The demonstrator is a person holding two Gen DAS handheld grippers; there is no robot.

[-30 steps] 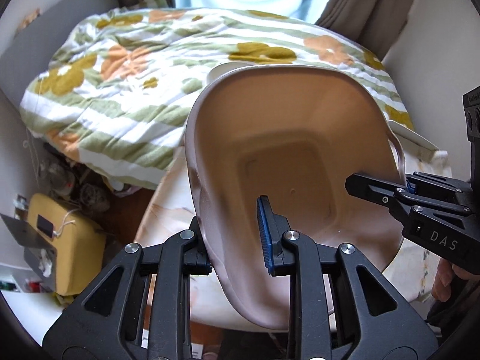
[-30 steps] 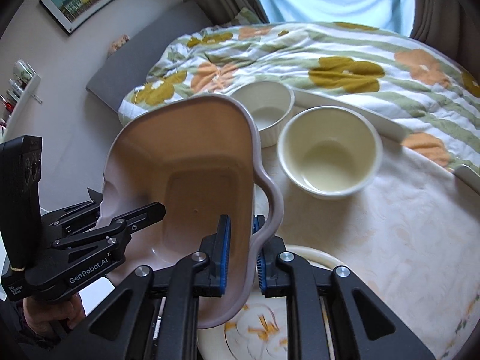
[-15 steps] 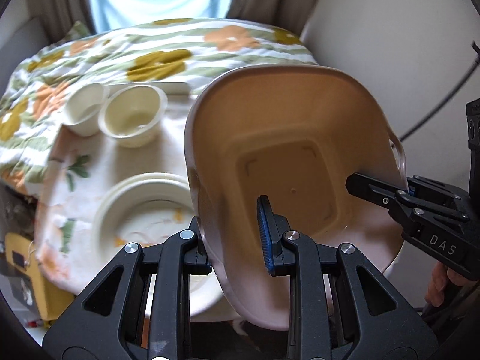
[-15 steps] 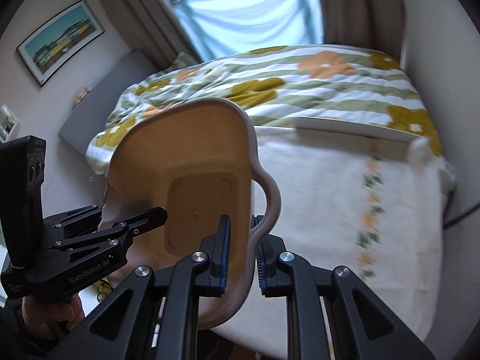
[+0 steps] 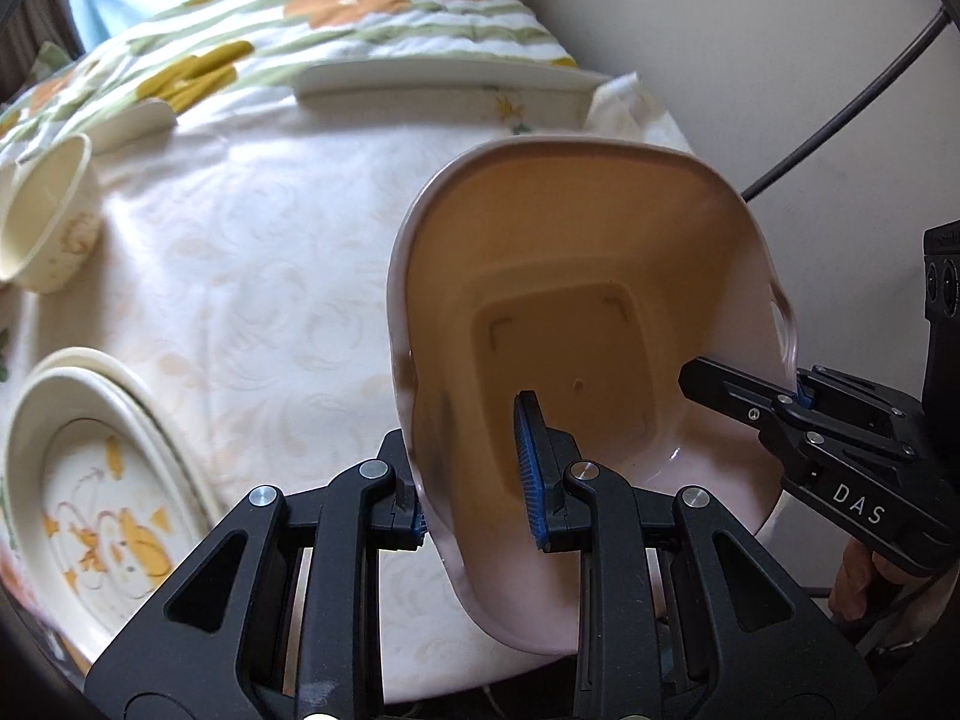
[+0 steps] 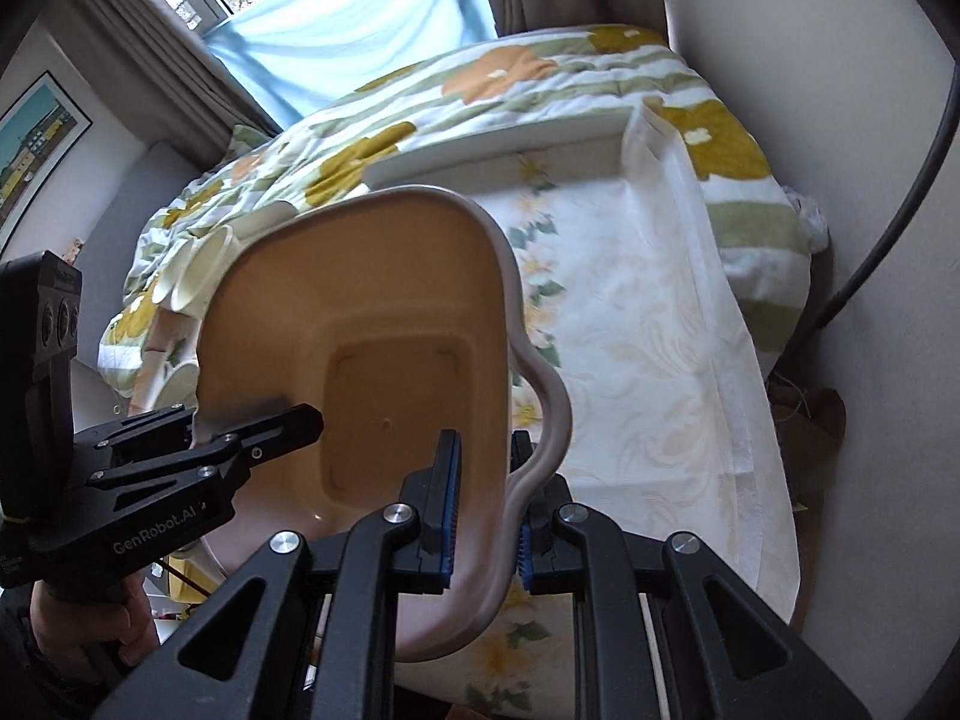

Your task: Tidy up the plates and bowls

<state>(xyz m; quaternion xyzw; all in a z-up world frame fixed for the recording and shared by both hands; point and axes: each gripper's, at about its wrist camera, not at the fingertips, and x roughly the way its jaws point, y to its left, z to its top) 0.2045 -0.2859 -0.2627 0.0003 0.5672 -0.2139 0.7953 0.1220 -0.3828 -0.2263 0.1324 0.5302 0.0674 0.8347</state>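
Left gripper [image 5: 474, 474] and right gripper [image 6: 485, 510] both clamped on pink basin [image 5: 576, 324] walls; lower level, probably onto bare tablecloth [image 5: 252, 276], beside plates [image 5: 102, 480].

The basin [image 5: 576, 276] is pale pink outside, peach inside. At nine o'clock sits a cream bowl [image 5: 42, 222]; at seven, a cream plate [image 5: 102, 480] with orange motifs. The quilt [image 6: 540, 78] shows olive-and-orange flowers.
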